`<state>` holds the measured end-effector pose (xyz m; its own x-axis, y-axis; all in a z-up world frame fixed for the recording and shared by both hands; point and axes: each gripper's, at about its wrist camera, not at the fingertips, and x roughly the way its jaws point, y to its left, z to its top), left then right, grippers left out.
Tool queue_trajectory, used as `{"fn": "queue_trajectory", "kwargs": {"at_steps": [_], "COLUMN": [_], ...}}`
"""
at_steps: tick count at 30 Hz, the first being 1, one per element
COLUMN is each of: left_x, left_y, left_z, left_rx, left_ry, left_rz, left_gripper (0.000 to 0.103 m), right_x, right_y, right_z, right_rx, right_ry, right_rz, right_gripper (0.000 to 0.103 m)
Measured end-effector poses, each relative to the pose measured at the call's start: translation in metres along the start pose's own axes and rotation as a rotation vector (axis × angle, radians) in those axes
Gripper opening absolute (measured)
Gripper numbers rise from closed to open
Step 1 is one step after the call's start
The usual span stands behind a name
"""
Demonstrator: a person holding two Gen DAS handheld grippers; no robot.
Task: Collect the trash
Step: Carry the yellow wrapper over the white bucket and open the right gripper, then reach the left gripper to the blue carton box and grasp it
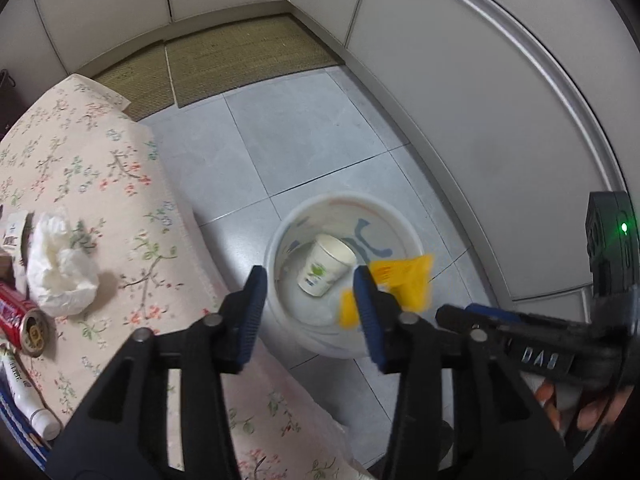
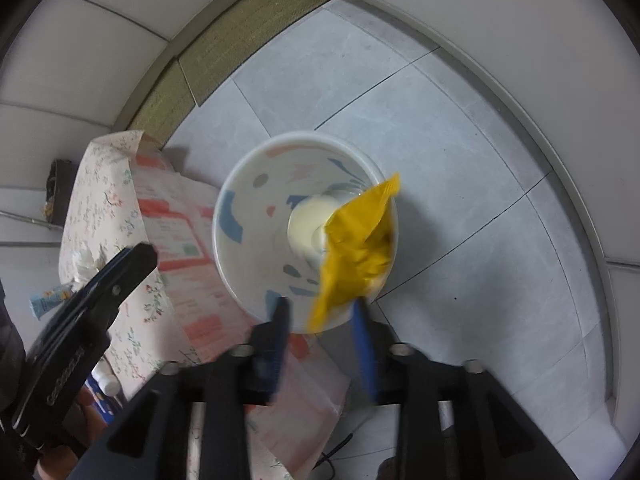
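Grey floor tiles (image 1: 304, 128) carry a white bin (image 1: 280, 236) beside the floral-clothed table (image 1: 100, 168).
Both the left gripper (image 1: 310, 312) and right gripper (image 2: 322, 340) hang over it with jaws apart, empty; a yellow wrapper (image 2: 360, 248) sits at the rim, a paper cup (image 1: 326, 266) lies inside.

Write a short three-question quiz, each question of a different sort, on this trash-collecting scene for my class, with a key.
1. True or false: the paper cup lies on its side inside the white bin.
2. Which item is above the bin, seemingly dropping in? A) yellow wrapper B) red can C) crumpled tissue
3. Fill in: the tissue and can lie on the floral ____.

Key: 1 true; 2 A; 3 tablecloth. Both the left gripper and the right gripper have open jaws, nothing pressed between them.
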<state>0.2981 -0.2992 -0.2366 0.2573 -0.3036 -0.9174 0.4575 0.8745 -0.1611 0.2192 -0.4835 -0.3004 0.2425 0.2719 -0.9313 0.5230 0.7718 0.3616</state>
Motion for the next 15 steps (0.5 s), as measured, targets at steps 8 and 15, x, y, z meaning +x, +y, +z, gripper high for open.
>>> {"fn": "queue_trajectory", "kwargs": {"at_steps": [8, 15], "left_x": [-0.064, -0.136], "left_y": [0.038, 0.093], "left_z": [-0.026, -0.061], "left_rx": [-0.006, -0.033], "left_ry": [-0.059, -0.136], "left_rz": [-0.003, 0.033], "left_gripper": [0.064, 0.083], "right_x": [-0.032, -0.065], "right_y": [0.013, 0.053], "right_z": [-0.007, -0.033], "right_rx": [-0.033, -0.142], "right_ry": [-0.058, -0.111], "right_rz": [-0.005, -0.020], "right_gripper": [0.053, 0.060]}}
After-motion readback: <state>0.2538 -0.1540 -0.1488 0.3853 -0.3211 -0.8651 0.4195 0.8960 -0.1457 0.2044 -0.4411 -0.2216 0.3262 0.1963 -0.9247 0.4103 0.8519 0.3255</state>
